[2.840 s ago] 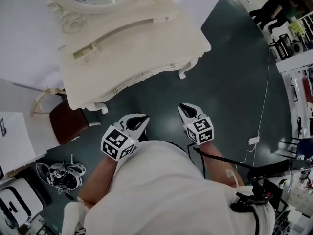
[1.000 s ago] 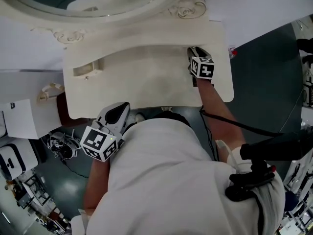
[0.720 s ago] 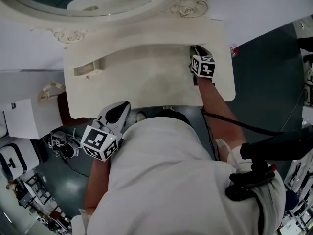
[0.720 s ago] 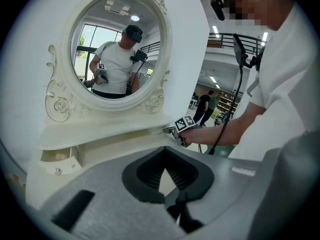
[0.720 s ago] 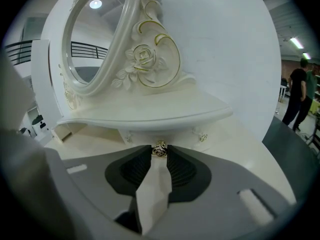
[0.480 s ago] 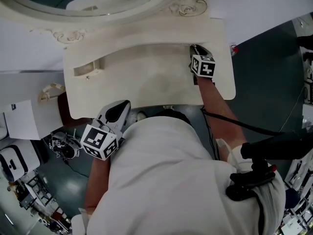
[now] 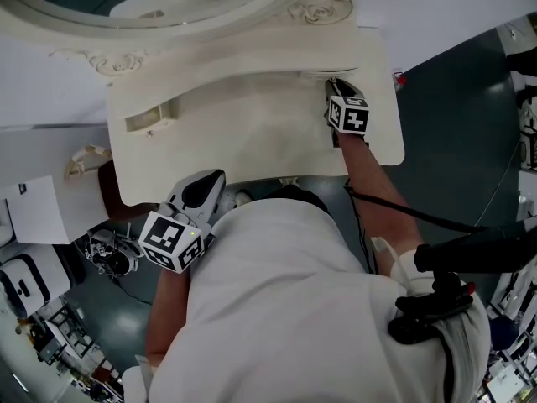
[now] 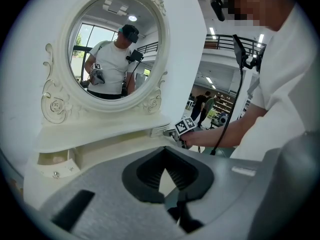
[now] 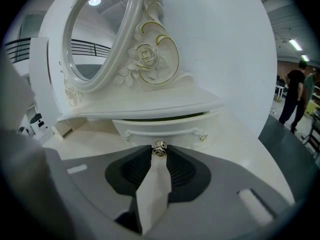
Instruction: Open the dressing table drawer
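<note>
While tight on one drawer knob, right claw; left claw closed, empty.

A cream-white painted wooden tabletop with a wavy front edge fills the upper middle of the head view. Along its back edge stands a raised cream shelf tier that carries a carved oval mirror frame. Under the tier at the upper right, a small curved-front cream drawer with a round metal knob sits on the tabletop. A small matching compartment sits at the left. The dark grey-green glossy floor shows at right and lower left. On it a brown-seated stool stands partly under the tabletop's left edge.
</note>
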### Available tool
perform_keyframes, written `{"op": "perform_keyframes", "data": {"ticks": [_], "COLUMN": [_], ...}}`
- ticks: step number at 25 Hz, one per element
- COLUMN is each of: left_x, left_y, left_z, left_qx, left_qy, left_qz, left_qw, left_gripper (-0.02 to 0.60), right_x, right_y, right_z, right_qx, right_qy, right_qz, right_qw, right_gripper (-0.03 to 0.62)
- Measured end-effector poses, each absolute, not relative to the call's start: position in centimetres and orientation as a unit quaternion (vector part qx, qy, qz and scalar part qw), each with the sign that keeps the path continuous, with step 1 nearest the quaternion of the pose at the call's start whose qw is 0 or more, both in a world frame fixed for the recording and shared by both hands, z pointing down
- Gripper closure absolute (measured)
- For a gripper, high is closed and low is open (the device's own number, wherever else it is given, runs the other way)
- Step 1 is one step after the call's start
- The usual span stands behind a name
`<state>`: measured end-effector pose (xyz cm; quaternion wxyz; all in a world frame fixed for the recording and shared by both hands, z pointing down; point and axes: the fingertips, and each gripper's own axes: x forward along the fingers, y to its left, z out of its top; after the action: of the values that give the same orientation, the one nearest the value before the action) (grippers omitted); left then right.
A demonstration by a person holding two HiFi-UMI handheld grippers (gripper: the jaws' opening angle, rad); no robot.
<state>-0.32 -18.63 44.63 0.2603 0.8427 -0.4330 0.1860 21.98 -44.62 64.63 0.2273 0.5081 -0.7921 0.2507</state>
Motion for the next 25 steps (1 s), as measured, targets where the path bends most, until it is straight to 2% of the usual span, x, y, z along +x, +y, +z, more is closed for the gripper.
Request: {"op": "perform_keyframes", "data": {"ticks": [25], "left_x": [-1.3], "left_y": [-17.7], "left_z": [44.8], "left_qx": [0.854], "left_qy": [-0.409], "left_qz": [0.18], "left_qw": [0.265], "left_gripper": [0.58], "right_x": [22.3], "right_y": [-41.1], "right_z": [64.6], "right_qx": [0.514], "right_qy": [-0.784], "right_qz": [0.246], "right_qw": [0.246], "right_gripper": [0.497]}}
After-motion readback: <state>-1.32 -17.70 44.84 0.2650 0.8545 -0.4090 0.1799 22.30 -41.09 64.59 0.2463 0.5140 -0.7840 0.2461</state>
